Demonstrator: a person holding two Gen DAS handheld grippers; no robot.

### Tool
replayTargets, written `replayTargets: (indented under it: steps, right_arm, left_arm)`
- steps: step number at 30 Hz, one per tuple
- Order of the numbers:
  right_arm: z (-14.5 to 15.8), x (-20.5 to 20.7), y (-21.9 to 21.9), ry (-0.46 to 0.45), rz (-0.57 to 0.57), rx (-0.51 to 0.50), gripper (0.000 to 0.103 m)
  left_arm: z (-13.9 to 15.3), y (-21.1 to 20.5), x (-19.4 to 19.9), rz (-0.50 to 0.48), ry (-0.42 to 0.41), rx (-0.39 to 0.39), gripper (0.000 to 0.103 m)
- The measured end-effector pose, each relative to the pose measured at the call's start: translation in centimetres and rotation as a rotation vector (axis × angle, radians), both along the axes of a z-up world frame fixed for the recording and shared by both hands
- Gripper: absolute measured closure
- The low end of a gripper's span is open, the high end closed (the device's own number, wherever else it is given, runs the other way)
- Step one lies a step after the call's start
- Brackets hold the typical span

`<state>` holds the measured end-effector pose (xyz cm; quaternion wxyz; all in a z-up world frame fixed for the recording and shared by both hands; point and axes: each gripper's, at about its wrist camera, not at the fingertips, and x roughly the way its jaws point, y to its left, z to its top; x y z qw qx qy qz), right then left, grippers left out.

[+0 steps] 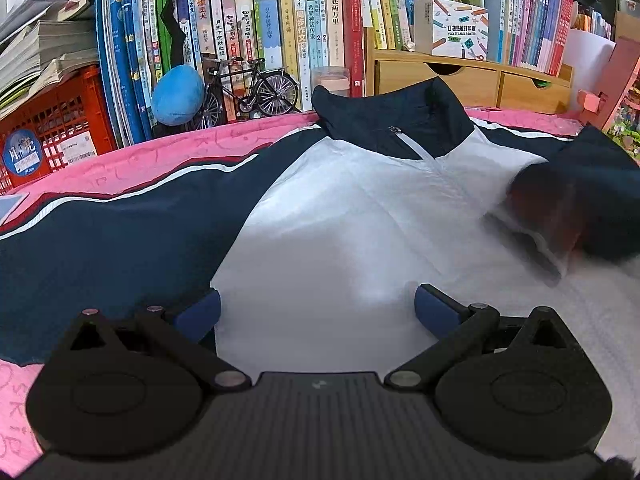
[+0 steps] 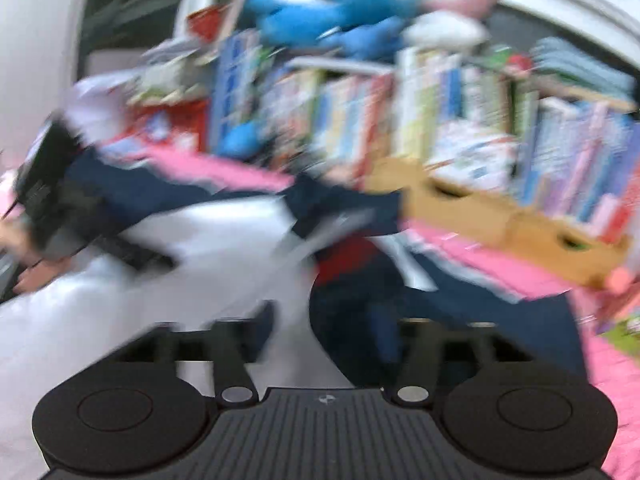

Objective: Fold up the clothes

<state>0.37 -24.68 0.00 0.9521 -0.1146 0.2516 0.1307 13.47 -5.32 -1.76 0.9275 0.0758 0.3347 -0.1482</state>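
- Right now the jacket (image 1: 340,208) is lying spread, front up, on the pink desk (image 1: 120,160), collar toward the books (image 1: 280,32).
- My left fingers (image 1: 316,310) are standing wide over the white chest panel, gripping nothing.
- My right fingers (image 2: 332,320) are standing apart over the navy sleeve (image 2: 460,300); blur is hiding any grip.
- I am judging the sleeve fold is in hand: I should be laying the cuff (image 1: 536,220) flat across the chest.
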Motion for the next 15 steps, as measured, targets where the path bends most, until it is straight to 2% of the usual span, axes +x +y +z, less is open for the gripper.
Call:
replayTargets:
  steps: [2, 6, 9, 13, 15]
  right_arm:
    - [-0.7, -0.8, 1.2, 0.022, 0.027, -0.027, 0.035]
    - [-1.3, -0.6, -0.5, 0.029, -0.034, -0.042, 0.022]
    - [-2.5, 0.5, -2.8, 0.063, -0.132, -0.007, 0.022]
    - [-3.9, 0.9, -4.5, 0.103, -0.204, 0.05, 0.017]
    - [-4.1, 1.1, -4.7, 0.115, -0.219, 0.045, 0.015]
  left_arm:
    - [0.0, 0.1, 0.1, 0.001, 0.005, -0.007, 0.0]
    - [0.1, 0.2, 0.1, 0.002, 0.01, -0.014, 0.0]
    - [0.1, 0.2, 0.1, 0.004, 0.008, -0.012, 0.0]
    - [0.6, -0.1, -0.7, 0.011, -0.016, 0.002, 0.0]
    - [1.5, -0.5, -1.6, -0.055, -0.011, -0.053, 0.0]
